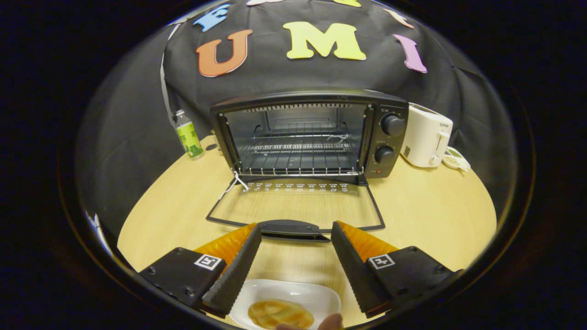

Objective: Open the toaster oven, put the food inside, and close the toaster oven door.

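Already the toaster oven door is lowered at centre; jaws wide, empty; food unloaded at bottom.

One of each kind, apart from the oven's two knobs.

One black toaster oven with its glass door down stands beyond the fingers, bearing two round black knobs; one green-labelled plastic bottle, one white toaster, one white oval plate between the fingers, one golden-brown piece of food, and one gripper, spread wide.
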Demonstrator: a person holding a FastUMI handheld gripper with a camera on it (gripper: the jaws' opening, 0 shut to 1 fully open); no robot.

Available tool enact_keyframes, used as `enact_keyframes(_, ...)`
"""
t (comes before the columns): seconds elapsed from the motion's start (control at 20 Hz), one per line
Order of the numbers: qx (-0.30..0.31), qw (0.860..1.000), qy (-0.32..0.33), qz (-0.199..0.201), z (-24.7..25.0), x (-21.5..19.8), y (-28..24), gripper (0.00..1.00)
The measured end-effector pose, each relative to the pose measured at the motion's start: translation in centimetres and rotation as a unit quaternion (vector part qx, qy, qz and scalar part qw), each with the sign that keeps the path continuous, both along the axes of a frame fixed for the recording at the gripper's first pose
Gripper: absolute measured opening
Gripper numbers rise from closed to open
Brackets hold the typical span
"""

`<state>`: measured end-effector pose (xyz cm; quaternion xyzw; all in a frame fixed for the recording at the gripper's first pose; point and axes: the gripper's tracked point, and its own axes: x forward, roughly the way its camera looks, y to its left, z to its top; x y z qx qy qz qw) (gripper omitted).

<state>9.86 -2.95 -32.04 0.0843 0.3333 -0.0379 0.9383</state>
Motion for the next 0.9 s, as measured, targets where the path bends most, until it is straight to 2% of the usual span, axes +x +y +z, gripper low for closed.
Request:
enact_keyframes(0.15,-0.005,0.999,-0.046,0.017,3.1,-2.4,1.0,1.0)
enact_keyframes(0.35,-0.037,0.986,-0.157,0.041,8.4,-7.5,3.4,1.0)
enact_keyframes(0.45,-0.036,0.982,-0.18,0.05,8.9,-10.0,4.5,1.0)
enact_keyframes(0.65,-0.033,0.981,-0.185,0.038,6.9,-13.6,4.7,1.0)
enact_keyframes(0.75,-0.039,0.984,-0.172,0.041,4.9,-14.6,4.9,1.0)
enact_keyframes(0.9,-0.053,0.987,-0.153,0.025,1.8,-15.4,3.9,1.0)
